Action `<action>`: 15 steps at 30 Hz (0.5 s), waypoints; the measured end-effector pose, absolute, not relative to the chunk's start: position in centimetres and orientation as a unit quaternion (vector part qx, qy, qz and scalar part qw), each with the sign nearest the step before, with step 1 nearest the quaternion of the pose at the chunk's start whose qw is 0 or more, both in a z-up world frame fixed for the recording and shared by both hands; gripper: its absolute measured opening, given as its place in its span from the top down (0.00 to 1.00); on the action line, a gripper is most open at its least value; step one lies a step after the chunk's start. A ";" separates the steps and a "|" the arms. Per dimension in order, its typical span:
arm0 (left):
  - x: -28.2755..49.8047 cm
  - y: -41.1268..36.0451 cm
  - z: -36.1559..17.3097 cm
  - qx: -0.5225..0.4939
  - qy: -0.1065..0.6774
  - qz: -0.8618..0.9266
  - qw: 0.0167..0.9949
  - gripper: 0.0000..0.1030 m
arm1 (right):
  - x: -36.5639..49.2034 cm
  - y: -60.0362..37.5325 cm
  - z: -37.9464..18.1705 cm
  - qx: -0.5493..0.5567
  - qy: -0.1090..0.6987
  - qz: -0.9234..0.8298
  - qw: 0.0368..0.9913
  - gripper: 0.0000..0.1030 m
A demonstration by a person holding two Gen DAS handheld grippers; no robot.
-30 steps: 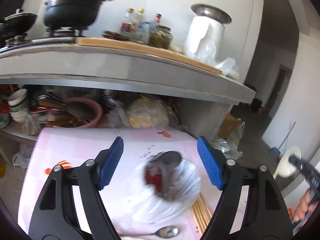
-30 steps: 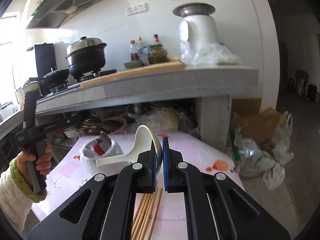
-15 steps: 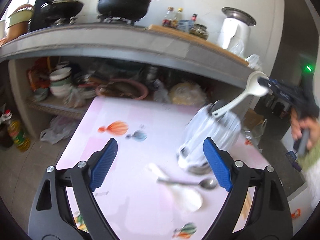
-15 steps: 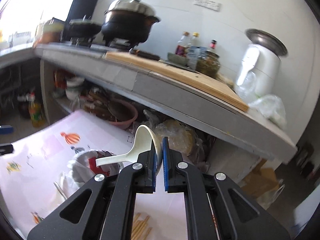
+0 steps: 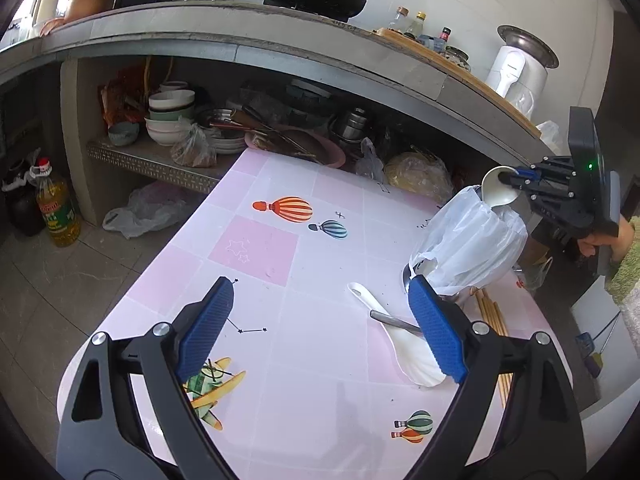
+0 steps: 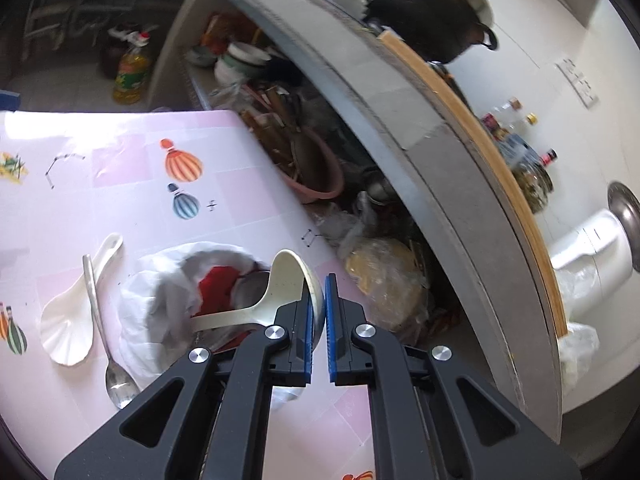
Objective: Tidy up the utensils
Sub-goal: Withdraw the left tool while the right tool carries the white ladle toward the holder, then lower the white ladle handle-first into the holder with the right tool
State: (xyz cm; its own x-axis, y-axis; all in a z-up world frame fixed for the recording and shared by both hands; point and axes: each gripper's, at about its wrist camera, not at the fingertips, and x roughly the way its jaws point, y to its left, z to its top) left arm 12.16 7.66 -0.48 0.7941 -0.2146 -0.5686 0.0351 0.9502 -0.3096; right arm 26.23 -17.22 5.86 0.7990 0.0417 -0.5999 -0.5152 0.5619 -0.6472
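Note:
My right gripper is shut on the bowl rim of a cream ladle. The ladle's handle slants down into a container lined with a white plastic bag. In the left wrist view the same gripper holds the ladle above the bagged container. My left gripper hangs open over the pink table, with nothing between its pads. Just inside its right pad lie a white rice spoon and a metal spoon. Wooden chopsticks lie beside the container.
Past the table's far edge runs a concrete counter with black pots on it. A cluttered shelf of bowls and pans sits below. An oil bottle stands on the floor at left. A person's hand grips the right tool.
My right gripper rolled and carried the ladle over the bagged container, its handle now dipping inside. My left gripper drew away from the container, lower over the table, its jaws wider.

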 end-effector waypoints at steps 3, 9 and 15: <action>12.2 7.7 -0.9 -0.146 0.317 -0.070 0.934 0.15 | 26.0 -17.0 5.1 -0.442 0.276 0.181 0.834 0.94; 12.7 6.9 -1.6 -0.155 0.328 -0.084 0.928 0.14 | 26.7 -17.0 4.6 -0.421 0.288 0.201 0.836 0.93; 12.8 6.4 -2.2 -0.160 0.338 -0.094 0.923 0.11 | 27.4 -18.8 6.5 -0.328 0.305 0.235 0.863 0.78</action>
